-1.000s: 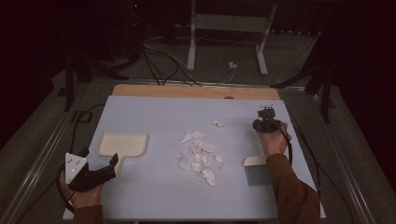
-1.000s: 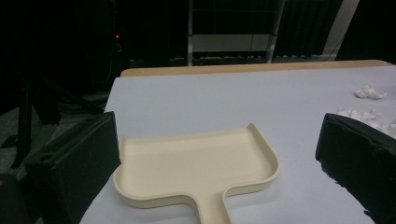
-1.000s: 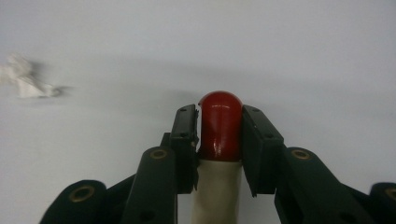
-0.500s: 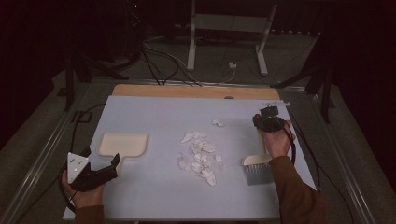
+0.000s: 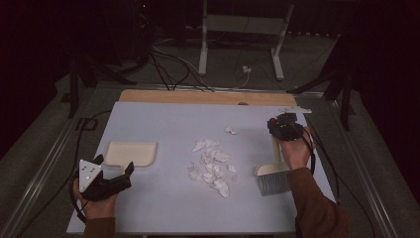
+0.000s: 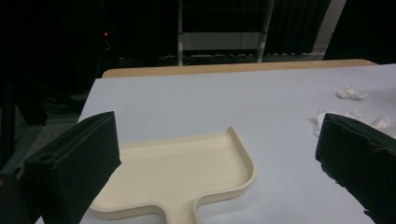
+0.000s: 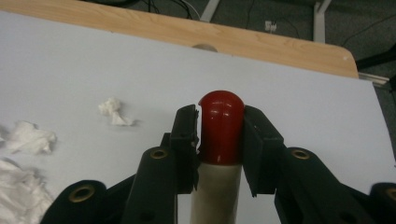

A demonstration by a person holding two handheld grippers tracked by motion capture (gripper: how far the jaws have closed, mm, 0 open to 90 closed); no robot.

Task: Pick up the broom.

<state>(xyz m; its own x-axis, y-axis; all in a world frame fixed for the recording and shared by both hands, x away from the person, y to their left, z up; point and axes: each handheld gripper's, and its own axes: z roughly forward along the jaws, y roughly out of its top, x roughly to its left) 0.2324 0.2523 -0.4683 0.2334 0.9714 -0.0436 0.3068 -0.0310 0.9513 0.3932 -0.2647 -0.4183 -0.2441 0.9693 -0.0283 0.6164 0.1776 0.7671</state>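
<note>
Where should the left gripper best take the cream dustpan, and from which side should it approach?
Probably the dustpan's short flat handle, approached from the person's side. The handle points toward the left gripper, whose open jaws already face it, and it looks narrower than the wide tray, so the jaws can likely span it.

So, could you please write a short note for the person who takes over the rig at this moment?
Right gripper: fingers shut on the red-capped handle of the brush, whose bristles are at the table's right side.
Left gripper: open, holding nothing, just behind the cream dustpan.
Crumpled paper scraps lie mid-table; one stray scrap sits farther back.
Done: brush grasped.
Left: take the dustpan, sweep the scraps into it.
</note>
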